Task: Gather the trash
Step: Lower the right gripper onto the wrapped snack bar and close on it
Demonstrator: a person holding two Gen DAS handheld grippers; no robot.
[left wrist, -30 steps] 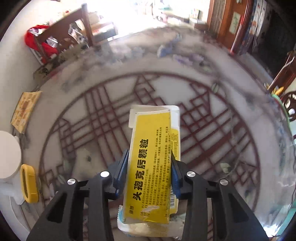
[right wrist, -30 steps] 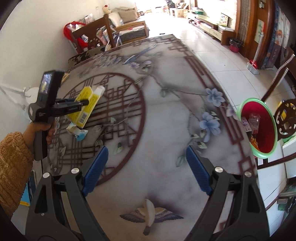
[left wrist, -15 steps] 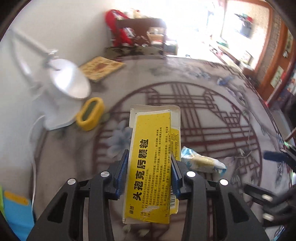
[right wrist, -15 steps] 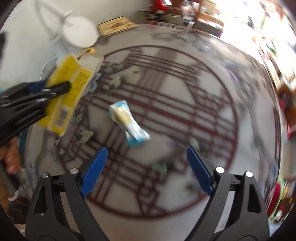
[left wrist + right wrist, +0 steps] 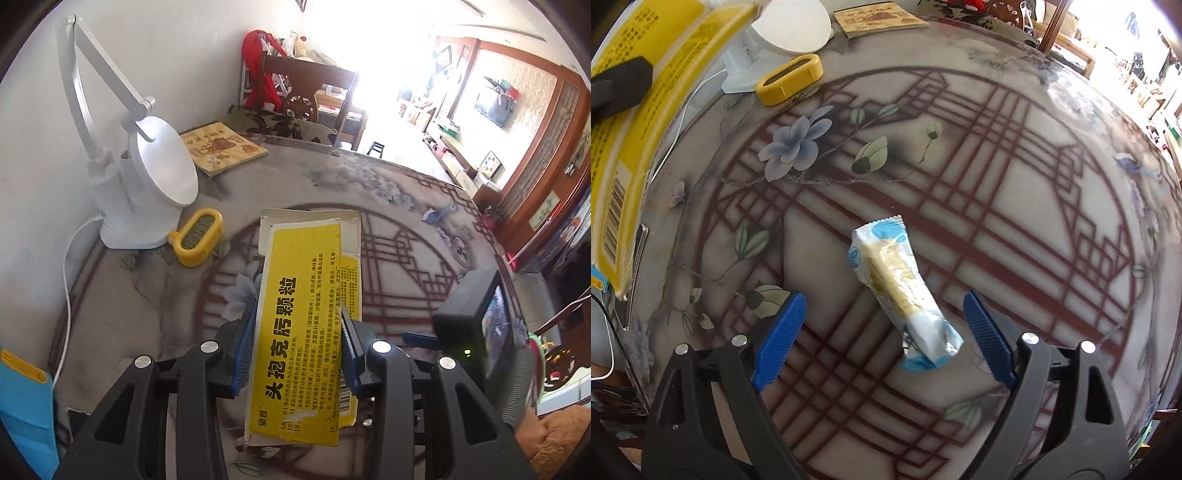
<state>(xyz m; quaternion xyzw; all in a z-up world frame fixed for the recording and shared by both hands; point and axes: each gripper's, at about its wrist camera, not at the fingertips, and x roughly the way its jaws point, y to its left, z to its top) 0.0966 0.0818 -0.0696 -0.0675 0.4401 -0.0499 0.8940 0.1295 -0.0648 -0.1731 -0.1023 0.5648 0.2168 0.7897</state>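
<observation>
Left tool (image 5: 299, 343) is clamped across the yellow box (image 5: 306, 321) mid-length, keeping it clear of the desk (image 5: 1015, 192), while your right tool (image 5: 882, 339), jaws wide and closing a little, points down at the snack wrapper (image 5: 901, 291) lying flat on the desk between its pads, untouched, lined up for a pinch across the narrow width, I'd guess. That desk is glossy, printed with red lattice and blue flowers, with a white lamp (image 5: 147, 177), yellow timer (image 5: 197, 236) and booklet (image 5: 221, 147) by the wall; what's probably the bin is just a blurry green-rimmed edge at far right.
</observation>
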